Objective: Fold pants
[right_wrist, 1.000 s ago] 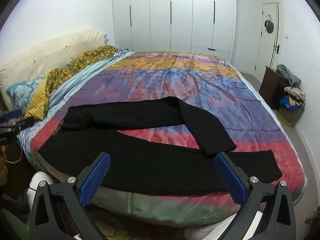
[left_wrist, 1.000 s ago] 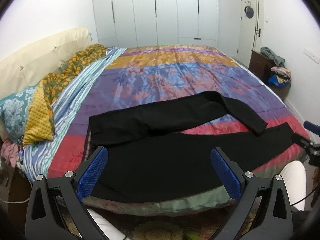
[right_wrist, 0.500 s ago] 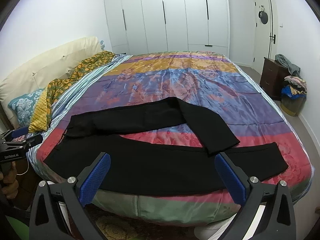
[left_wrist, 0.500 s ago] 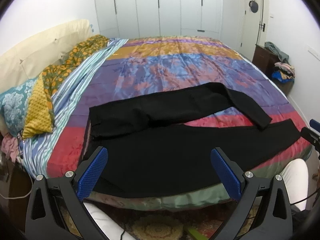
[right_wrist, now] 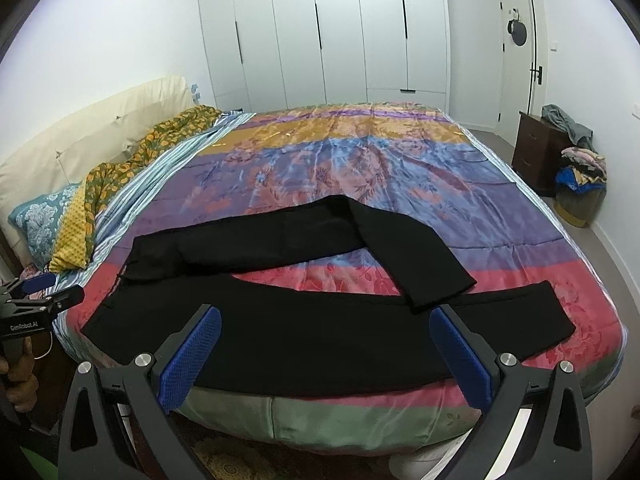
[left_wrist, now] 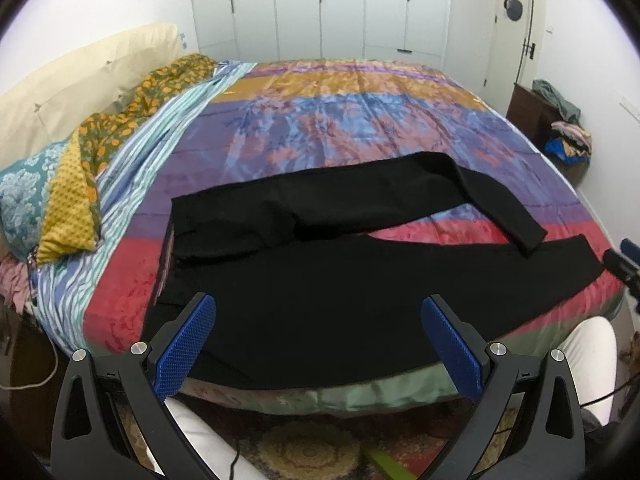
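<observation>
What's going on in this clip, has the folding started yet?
A person stands at the near edge of the bed, holding a hand-held gripper in each hand. The left hand-held gripper and right hand-held gripper are both open and empty, held short of the fabric. The black pants lie spread on the colourful bedspread, one leg straight along the near edge, the other bent back so its cuff rests on the first. Neither gripper touches them.
</observation>
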### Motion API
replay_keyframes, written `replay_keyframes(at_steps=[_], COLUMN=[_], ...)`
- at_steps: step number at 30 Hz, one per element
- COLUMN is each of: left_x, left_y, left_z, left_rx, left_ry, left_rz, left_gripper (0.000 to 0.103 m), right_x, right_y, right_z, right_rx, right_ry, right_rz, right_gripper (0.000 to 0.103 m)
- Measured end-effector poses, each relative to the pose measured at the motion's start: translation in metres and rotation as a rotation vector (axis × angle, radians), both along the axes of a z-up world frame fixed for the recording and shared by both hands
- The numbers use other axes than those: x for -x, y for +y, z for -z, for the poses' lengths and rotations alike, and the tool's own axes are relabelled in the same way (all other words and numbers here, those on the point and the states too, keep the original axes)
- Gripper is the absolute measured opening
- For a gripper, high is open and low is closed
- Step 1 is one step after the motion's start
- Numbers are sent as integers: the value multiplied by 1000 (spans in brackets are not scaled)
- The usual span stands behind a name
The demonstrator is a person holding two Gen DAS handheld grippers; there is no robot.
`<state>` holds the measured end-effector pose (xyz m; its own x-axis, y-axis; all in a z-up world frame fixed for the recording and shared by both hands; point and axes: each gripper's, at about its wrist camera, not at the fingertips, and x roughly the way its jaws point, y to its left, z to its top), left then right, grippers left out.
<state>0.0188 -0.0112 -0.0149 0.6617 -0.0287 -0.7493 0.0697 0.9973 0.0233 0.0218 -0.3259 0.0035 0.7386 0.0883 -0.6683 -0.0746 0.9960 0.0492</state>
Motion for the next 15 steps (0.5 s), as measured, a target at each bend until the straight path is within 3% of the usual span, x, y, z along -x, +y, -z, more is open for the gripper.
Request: replay_keyframes(at_steps=[5,8,13,14,15], left_x=[-5,-8,-16,-18,-20], left_y=[-6,-6,-5,-5,-5], left_z=[3,10,21,23,25], left_rx=[-11,-15,-26,-27,-31], left_ry=[2,27,75,84,91], left_rz=[4,-1,-22,-26,-29], left_gripper=[103,103,103,103,103], right_x=[-34,-75,-139,-155,-167], right_y=[-25,-43,-57,-60,-65], right_z=[39,82,142,159,172], right_rx=[88,235,313,346,377], right_ry=[41,100,184,214,237], right_rz=[26,32,-21,-24,-21], right_gripper=[103,103,102,99,87])
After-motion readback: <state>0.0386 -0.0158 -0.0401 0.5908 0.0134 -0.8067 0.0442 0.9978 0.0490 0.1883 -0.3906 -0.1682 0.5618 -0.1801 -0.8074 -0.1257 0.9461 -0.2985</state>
